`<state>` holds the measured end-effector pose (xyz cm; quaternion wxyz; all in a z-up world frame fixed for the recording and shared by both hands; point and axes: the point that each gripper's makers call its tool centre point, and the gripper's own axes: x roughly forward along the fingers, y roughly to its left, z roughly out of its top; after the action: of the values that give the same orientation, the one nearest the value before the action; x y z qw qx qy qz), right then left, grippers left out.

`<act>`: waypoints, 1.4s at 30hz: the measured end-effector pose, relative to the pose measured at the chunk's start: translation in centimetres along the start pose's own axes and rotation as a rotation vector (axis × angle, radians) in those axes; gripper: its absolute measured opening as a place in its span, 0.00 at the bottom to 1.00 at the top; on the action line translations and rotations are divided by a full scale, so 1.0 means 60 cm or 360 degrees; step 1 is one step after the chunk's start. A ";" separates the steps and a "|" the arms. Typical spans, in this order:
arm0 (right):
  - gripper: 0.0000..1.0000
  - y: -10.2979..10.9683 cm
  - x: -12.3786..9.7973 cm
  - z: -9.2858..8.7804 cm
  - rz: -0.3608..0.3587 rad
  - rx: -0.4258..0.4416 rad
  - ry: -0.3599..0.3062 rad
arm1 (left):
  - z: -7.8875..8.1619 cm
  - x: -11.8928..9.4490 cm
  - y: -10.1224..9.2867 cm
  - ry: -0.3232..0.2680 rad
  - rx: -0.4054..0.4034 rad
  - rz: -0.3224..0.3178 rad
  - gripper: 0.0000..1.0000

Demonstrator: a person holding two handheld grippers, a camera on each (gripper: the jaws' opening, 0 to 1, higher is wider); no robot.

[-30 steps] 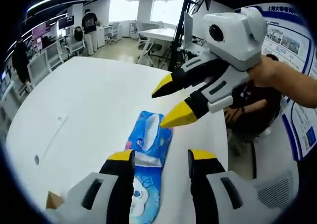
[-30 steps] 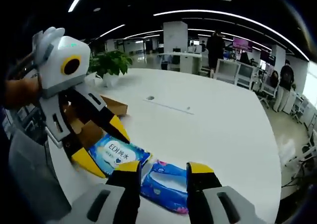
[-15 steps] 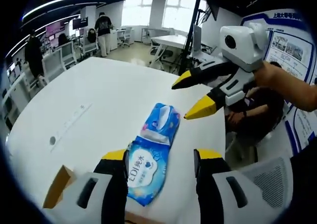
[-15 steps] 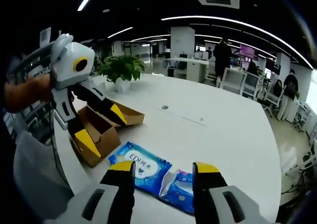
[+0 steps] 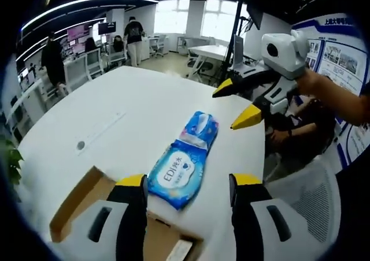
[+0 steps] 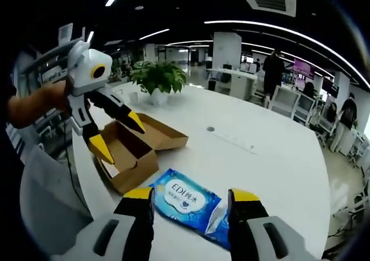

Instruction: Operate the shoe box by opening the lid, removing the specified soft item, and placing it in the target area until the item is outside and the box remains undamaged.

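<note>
Cardboard shoe box (image 6: 130, 151) beside wipes pack (image 6: 188, 202)

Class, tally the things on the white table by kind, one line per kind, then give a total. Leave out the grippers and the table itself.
Blue wipes pack: 1
Open cardboard shoe box: 1
Potted green plant: 1
Total: 3

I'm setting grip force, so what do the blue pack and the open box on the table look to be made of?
The wet wipes pack looks like soft, glossy plastic film: it shows sheen and wrinkles, and its printed surface sags at the ends. The shoe box appears to be plain brown cardboard, matte, with thin folded walls and a lid flap lying open. Both seem easy to crush.
</note>
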<state>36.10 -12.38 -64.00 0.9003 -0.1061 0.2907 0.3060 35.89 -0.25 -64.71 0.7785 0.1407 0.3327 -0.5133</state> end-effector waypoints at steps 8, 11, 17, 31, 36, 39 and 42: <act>0.51 0.038 0.015 0.018 0.0087 -0.0063 0.0009 | -0.045 -0.049 0.028 -0.0010 -0.0061 0.0095 0.57; 0.51 0.053 0.021 0.029 0.0124 -0.0092 0.0002 | -0.061 -0.067 0.040 -0.0010 -0.0089 0.0129 0.57; 0.53 0.083 0.038 0.043 0.0216 -0.0202 0.0024 | -0.097 -0.105 0.063 0.0022 -0.0089 0.0237 0.57; 0.56 0.159 0.076 0.056 0.0478 -0.0433 0.0075 | -0.172 -0.179 0.099 0.0019 -0.0249 0.0381 0.56; 0.56 0.185 0.093 0.054 0.0565 -0.0483 0.0103 | -0.196 -0.209 0.112 -0.0003 -0.0321 0.0449 0.56; 0.56 0.194 0.102 0.054 0.0585 -0.0500 0.0115 | -0.218 -0.230 0.124 -0.0010 -0.0374 0.0504 0.56; 0.56 0.203 0.111 0.052 0.0607 -0.0512 0.0119 | -0.236 -0.248 0.136 -0.0026 -0.0429 0.0549 0.56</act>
<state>34.37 1.65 -65.57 0.7865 -0.2024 0.2862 0.5084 34.13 21.71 -66.32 0.8693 0.0858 0.3630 -0.3245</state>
